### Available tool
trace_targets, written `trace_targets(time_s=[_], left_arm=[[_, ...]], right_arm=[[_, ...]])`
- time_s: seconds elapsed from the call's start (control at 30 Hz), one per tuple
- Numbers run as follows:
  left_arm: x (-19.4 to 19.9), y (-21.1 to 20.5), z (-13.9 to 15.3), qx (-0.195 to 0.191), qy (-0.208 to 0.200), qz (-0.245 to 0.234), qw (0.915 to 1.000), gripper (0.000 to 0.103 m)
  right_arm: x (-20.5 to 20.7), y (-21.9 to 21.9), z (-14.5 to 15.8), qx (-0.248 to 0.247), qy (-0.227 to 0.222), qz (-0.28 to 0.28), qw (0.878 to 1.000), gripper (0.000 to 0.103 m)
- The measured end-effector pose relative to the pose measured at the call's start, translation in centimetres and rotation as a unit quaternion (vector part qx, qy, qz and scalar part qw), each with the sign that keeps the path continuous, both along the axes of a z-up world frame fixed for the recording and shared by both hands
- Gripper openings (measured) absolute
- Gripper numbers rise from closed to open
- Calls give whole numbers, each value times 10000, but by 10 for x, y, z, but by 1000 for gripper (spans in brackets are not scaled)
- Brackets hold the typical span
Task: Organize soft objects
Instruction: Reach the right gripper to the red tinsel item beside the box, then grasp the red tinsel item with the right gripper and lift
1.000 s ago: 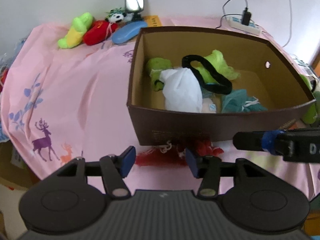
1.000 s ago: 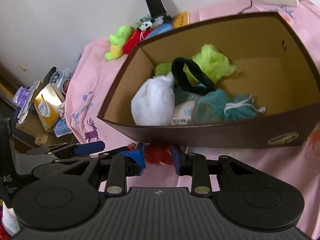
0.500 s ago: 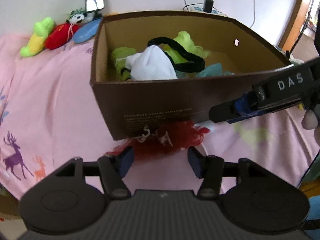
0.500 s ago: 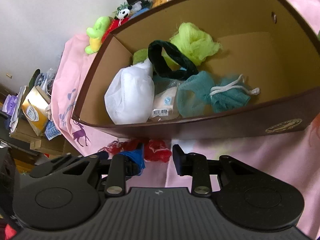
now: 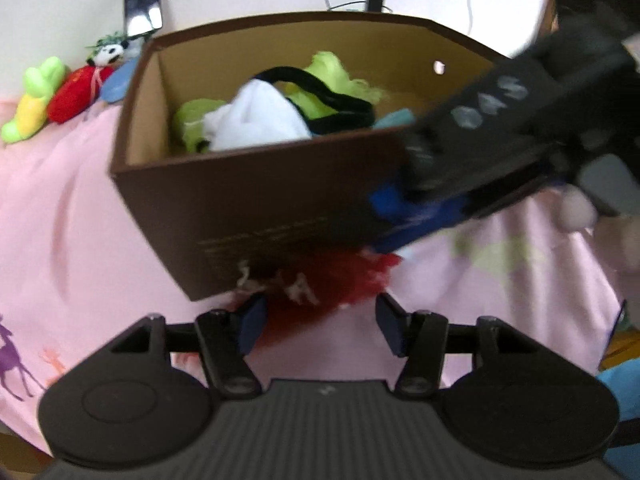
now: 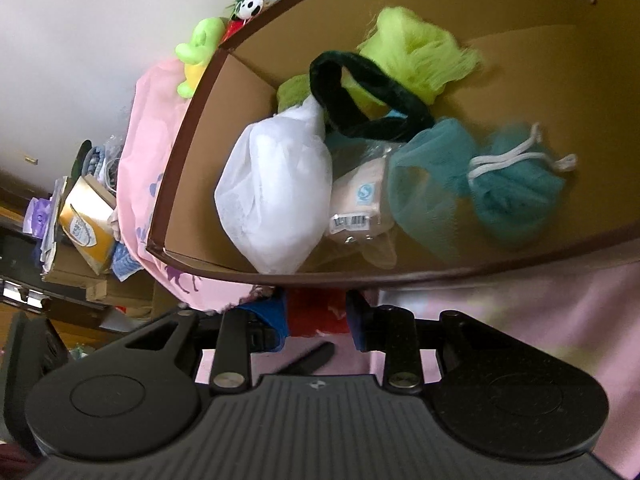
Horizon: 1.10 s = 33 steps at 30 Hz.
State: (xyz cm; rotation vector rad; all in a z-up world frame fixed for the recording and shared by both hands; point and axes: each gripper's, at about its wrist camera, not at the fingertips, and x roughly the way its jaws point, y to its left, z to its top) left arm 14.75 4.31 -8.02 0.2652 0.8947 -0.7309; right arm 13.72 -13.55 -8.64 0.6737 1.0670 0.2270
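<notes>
Our left gripper [image 5: 318, 320] stands spread and our right gripper [image 6: 316, 320] is opening, both around the red mesh pouf [image 5: 324, 280] at the brown cardboard box [image 5: 260, 216]'s front edge; we risk colliding.

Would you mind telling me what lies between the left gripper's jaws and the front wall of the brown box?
A red mesh puff lies there on the pink cloth, against the brown box and ahead of the open left gripper, as the left wrist view shows.

Home room; pink deer-print cloth [image 5: 60, 216]; plush toys [image 5: 60, 92]; cluttered tissue box [image 6: 86, 228] beside.
</notes>
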Motion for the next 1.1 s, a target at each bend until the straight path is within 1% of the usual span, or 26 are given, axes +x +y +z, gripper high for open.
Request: trace_targets(time_s=[0.07, 0.1, 0.13, 0.23, 0.33, 0.4, 0.5, 0.67, 0.8, 0.93, 1.1], left_arm=[[-5, -5, -3, -20, 11, -87, 10000, 55], [-8, -7, -4, -28, 9, -113, 9999, 48], [-9, -9, -5, -22, 3, -115, 9999, 47], [-10, -9, -6, -115, 38, -56, 9999, 43], [-8, -6, -5, -249, 137, 32, 9996, 36], [-4, -2, -3, -334, 224, 77, 9992, 23], [-4, 4, 2, -532, 335, 127, 9979, 21], [-16, 8, 23, -699, 227, 34, 9973, 20], [-28, 12, 46, -851, 73, -148, 9962, 20], [-35, 10, 67, -1010, -126, -304, 9943, 20], [-40, 6, 92, -1284, -424, -479, 9897, 20]], right_arm=[[2, 2, -3, 2, 82, 49, 10000, 15], [3, 3, -5, 19, 130, 72, 9999, 16], [4, 4, -7, 40, 181, 101, 9998, 18], [4, 7, -10, 49, 285, 200, 9994, 18], [3, 10, -9, 50, 294, 330, 9990, 18], [1, 10, -9, 31, 287, 397, 9988, 18], [-1, 10, -5, 40, 231, 465, 9986, 18], [-11, 9, 10, 84, -23, 638, 9979, 17], [-21, 4, 28, 106, -298, 778, 9965, 17], [-30, -1, 46, 154, -585, 767, 9952, 17], [-43, -7, 76, -54, -1138, 771, 9905, 17]])
